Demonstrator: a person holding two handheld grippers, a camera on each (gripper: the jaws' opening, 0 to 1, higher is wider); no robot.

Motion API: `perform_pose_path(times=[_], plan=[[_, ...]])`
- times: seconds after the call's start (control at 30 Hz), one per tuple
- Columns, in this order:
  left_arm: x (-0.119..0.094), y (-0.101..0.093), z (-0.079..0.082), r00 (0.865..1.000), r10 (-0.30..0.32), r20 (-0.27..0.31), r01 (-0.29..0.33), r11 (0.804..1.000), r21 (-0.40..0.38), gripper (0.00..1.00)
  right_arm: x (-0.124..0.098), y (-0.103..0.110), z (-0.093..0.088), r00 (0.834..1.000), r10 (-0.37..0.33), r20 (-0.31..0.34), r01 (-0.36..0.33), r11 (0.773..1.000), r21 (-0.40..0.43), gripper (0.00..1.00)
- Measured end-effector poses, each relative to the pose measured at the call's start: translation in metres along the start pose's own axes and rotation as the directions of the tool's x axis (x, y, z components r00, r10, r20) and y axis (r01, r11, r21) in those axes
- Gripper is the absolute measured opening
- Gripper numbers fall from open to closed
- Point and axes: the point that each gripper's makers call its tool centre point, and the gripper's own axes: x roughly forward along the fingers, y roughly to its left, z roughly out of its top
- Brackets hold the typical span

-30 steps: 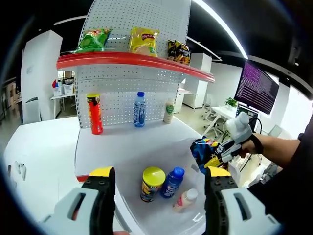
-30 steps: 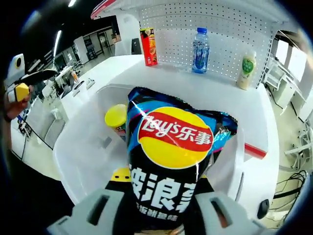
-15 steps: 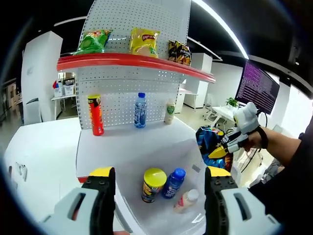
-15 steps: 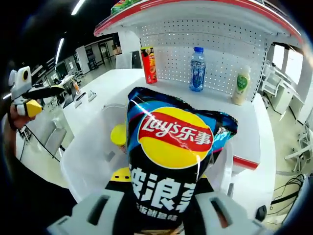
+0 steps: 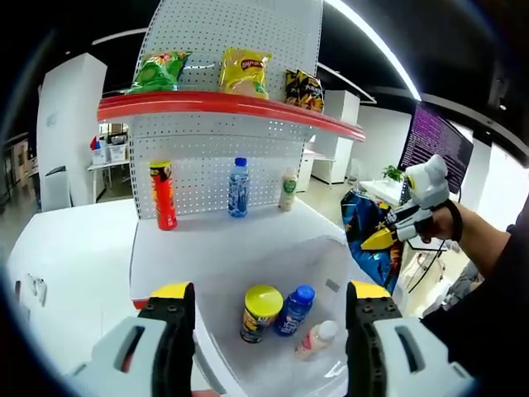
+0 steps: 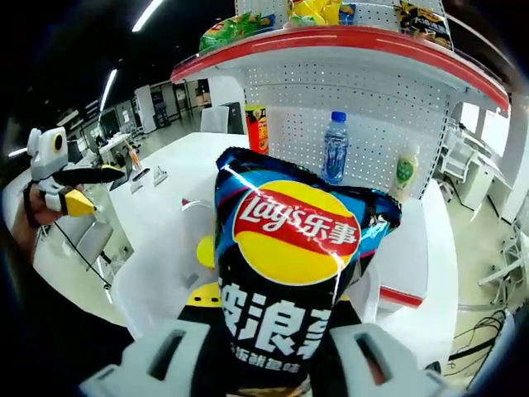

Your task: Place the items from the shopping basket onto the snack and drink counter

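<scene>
A blue-and-black Lay's chip bag (image 6: pixel 289 273) stands upright in my right gripper (image 6: pixel 273 364), which is shut on its lower end. In the left gripper view that bag (image 5: pixel 369 240) hangs beyond the right side of the white basket (image 5: pixel 335 256), level with the white counter (image 5: pixel 207 244). My left gripper (image 5: pixel 269 291) is open above the basket with nothing between its jaws. In the basket lie a yellow-lidded can (image 5: pixel 259 313), a blue bottle (image 5: pixel 293 309) and a small white-capped bottle (image 5: pixel 312 339).
On the counter against the pegboard stand a red chip tube (image 5: pixel 163 194), a water bottle (image 5: pixel 238 187) and a green-labelled bottle (image 5: pixel 288 190). The red upper shelf (image 5: pixel 223 103) carries green, yellow and dark chip bags. A monitor (image 5: pixel 434 153) hangs at the right.
My right gripper has lifted the chip bag up out of the basket and carried it away from it. The left gripper has stayed still and open.
</scene>
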Motion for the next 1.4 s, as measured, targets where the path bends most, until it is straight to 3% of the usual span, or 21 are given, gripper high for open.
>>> perform_pose_path(times=[0.67, 0.93, 1.17, 1.4], plan=[[0.003, 0.000, 0.004, 1.000, 0.004, -0.005, -0.004, 1.000, 0.007, 0.73, -0.037, -0.010, 0.044, 0.987, -0.037, 0.156, 0.041, 0.999, -0.021, 0.31], [0.003, -0.001, 0.005, 1.000, 0.012, -0.006, -0.012, 1.000, 0.007, 0.73, -0.049, -0.013, 0.064, 0.969, -0.026, 0.245, 0.029, 1.000, -0.010, 0.31], [0.003, -0.002, 0.005, 1.000, 0.018, -0.003, -0.018, 1.000, 0.005, 0.73, -0.059, -0.015, 0.075, 0.958, -0.023, 0.287, 0.023, 1.000, 0.003, 0.30], [0.003, -0.003, 0.007, 1.000, 0.021, 0.006, -0.021, 1.000, 0.005, 0.73, -0.078, -0.017, 0.098, 0.926, -0.048, 0.374, 0.058, 0.998, -0.016, 0.30]])
